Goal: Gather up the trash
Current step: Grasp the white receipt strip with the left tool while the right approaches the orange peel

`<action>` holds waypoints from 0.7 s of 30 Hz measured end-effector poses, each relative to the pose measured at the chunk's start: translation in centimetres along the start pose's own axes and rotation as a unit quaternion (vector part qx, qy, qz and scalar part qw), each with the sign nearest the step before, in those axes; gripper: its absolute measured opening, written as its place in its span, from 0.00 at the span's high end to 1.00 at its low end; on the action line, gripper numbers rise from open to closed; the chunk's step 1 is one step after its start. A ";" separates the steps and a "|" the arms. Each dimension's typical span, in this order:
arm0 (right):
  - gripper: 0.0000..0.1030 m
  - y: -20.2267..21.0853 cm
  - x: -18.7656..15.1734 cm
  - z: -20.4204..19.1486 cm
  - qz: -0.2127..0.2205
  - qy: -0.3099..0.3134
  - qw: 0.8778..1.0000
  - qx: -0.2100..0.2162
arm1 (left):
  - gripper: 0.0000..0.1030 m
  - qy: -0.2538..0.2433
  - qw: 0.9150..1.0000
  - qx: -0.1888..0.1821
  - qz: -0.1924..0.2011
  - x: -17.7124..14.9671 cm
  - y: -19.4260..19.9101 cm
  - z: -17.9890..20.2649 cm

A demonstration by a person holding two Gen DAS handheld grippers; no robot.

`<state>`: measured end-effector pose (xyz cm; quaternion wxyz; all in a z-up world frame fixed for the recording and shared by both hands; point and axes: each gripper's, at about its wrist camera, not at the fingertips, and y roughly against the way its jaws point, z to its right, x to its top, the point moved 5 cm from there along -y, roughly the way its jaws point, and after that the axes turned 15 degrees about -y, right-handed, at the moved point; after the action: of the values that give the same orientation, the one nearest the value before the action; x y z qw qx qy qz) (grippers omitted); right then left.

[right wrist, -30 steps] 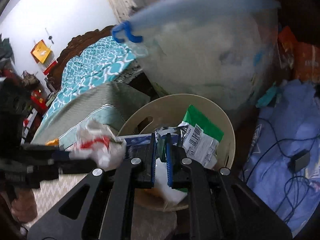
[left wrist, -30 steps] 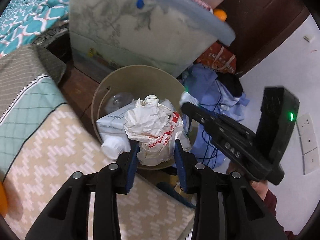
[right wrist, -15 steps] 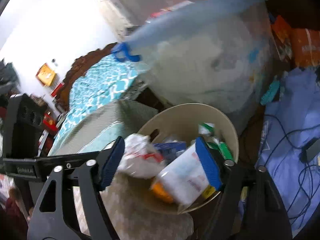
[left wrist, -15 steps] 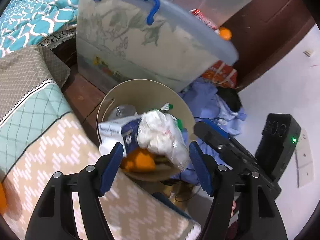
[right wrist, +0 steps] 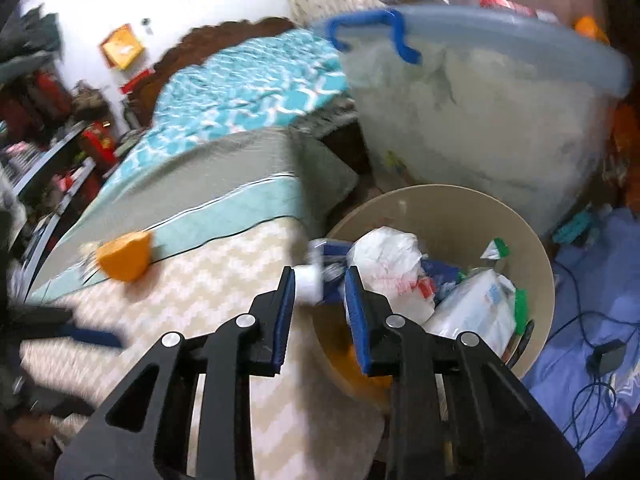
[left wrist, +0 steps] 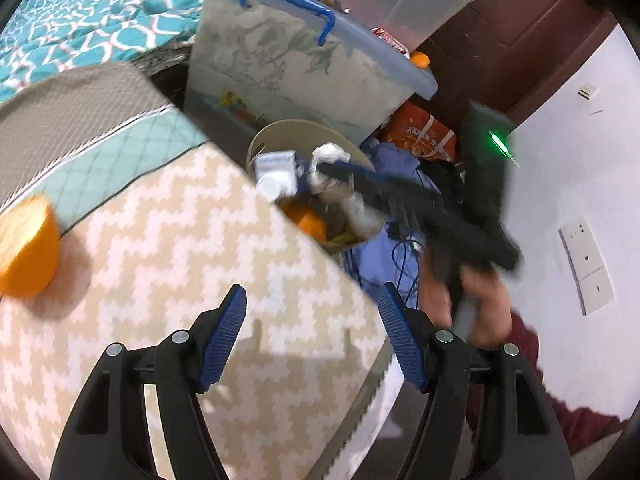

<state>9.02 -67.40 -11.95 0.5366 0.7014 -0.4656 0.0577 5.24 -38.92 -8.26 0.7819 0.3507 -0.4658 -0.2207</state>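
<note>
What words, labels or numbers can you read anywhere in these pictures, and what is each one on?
No text can be read here.
Orange bag: white characters, too blurred to read.
Crumpled white wrapper in the bin: red print, too blurred to read.
White packet in the bin: a printed label, too blurred to read.
White carton: faint marks, unreadable.
Yellow sign on the wall: too small to read.
</note>
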 end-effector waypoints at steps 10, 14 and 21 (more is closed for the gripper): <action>0.70 4.0 5.1 1.6 0.103 -0.040 0.994 -0.025 | 0.37 0.027 0.998 0.032 0.042 -4.5 6.4 -3.1; 0.70 4.5 3.7 -0.7 0.087 -0.027 0.996 0.002 | 0.37 0.069 0.995 0.057 0.043 -8.1 9.1 -6.6; 0.70 3.6 0.2 -8.9 0.040 0.025 0.996 0.075 | 0.37 0.179 0.972 0.127 0.083 -14.2 17.1 -14.5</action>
<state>10.25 -60.27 -5.58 0.4910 0.7188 -0.4743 0.1312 11.73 -13.14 -8.14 0.8172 0.4412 -0.3699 -0.0273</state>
